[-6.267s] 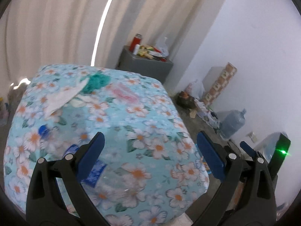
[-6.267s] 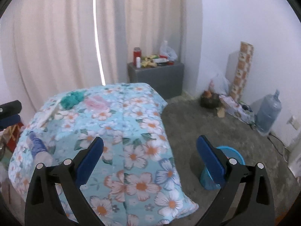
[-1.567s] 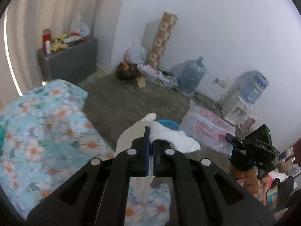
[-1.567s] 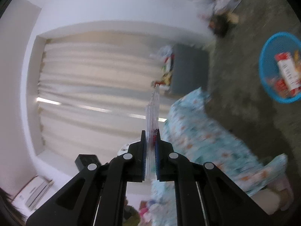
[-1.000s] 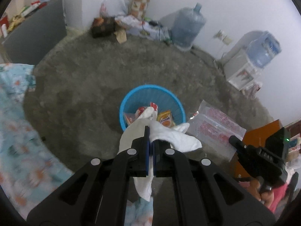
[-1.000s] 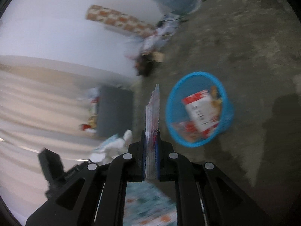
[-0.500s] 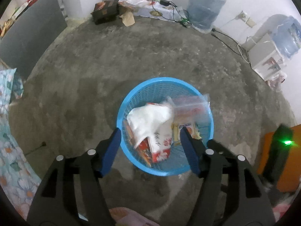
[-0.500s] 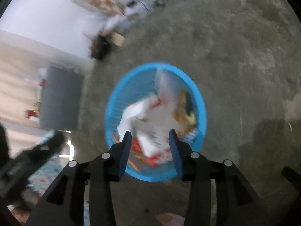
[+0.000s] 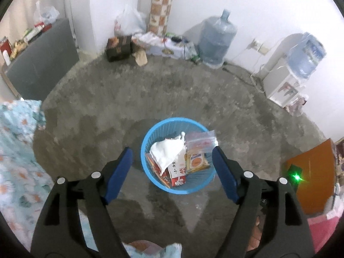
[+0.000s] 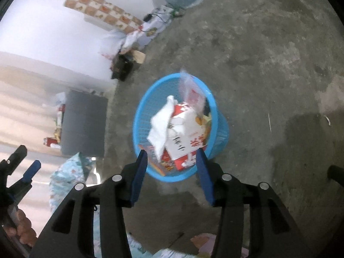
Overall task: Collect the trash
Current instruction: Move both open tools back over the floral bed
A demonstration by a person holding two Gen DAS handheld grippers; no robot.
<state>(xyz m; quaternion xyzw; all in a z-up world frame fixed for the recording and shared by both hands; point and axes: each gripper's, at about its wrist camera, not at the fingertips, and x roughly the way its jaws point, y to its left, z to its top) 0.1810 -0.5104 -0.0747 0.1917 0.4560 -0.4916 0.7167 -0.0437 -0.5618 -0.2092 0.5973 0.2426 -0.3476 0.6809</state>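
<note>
Red-and-white carton [image 9: 176, 173] with unreadable print fills blue basket [image 9: 194, 188].

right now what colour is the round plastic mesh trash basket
Bright blue round plastic mesh trash basket; clearest in the left wrist view.

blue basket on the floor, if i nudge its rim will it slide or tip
The blue basket looks like thin mesh plastic holding only paper trash, so probably light and apt to slide. Its base seems narrower than its rim, and the clear bag pokes up, so a high push may tip it.

Basket [image 9: 148, 142] mouth unobstructed; bare floor [image 9: 193, 94] all round.
</note>
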